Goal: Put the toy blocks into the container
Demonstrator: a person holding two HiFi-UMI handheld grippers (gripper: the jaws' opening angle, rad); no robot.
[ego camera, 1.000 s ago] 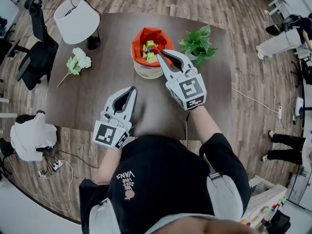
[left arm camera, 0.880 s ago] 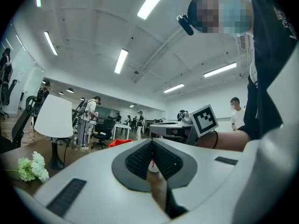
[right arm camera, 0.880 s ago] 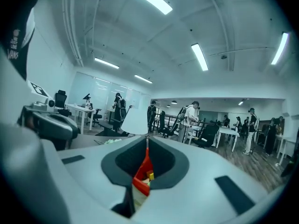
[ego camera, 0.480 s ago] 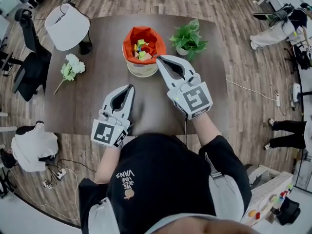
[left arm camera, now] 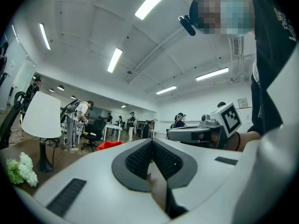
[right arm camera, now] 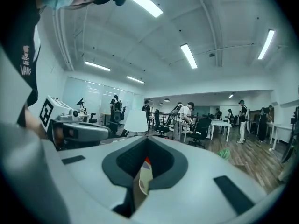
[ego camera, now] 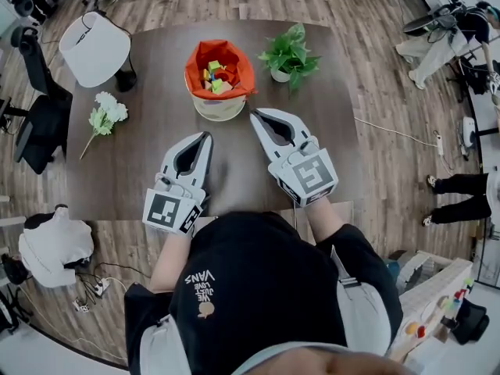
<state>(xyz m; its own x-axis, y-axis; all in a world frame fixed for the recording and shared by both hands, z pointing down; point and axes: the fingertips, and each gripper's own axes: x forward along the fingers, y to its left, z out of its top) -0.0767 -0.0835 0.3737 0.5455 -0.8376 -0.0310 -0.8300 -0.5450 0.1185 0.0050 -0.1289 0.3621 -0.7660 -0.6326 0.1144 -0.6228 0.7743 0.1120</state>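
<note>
two hand-held grippers hang low over a dark table (ego camera: 141,170) in an open office, and neither has anything in it. the left gripper (ego camera: 207,134) has its jaws pressed together tip to tip, with only bare space in the hollow behind the pads. it sits near the table's front edge and points toward the far side. the right gripper (ego camera: 251,113) is likewise closed all the way and carries nothing. its tip is just short of the container (ego camera: 217,108), a little to that tub's right.

the container is a cream tub lined with an orange-red bag (ego camera: 192,69), whose rim folds outward over the top. the toy blocks (ego camera: 212,76) lie heaped inside the bag, a jumble of yellow, green, blue and red pieces. they are too tangled to count from here.

to the right of the container, and apart from it, stands a small potted plant (ego camera: 287,53) in a white pot. a white-shaded lamp (ego camera: 94,47) stands at the table's far left corner. a sprig of white flowers (ego camera: 104,113) lies flat on the tabletop, between the lamp and the left gripper. the person working the grippers wears a black top (ego camera: 250,287). office chairs and other people are on the wood floor (ego camera: 375,69) round the table.
</note>
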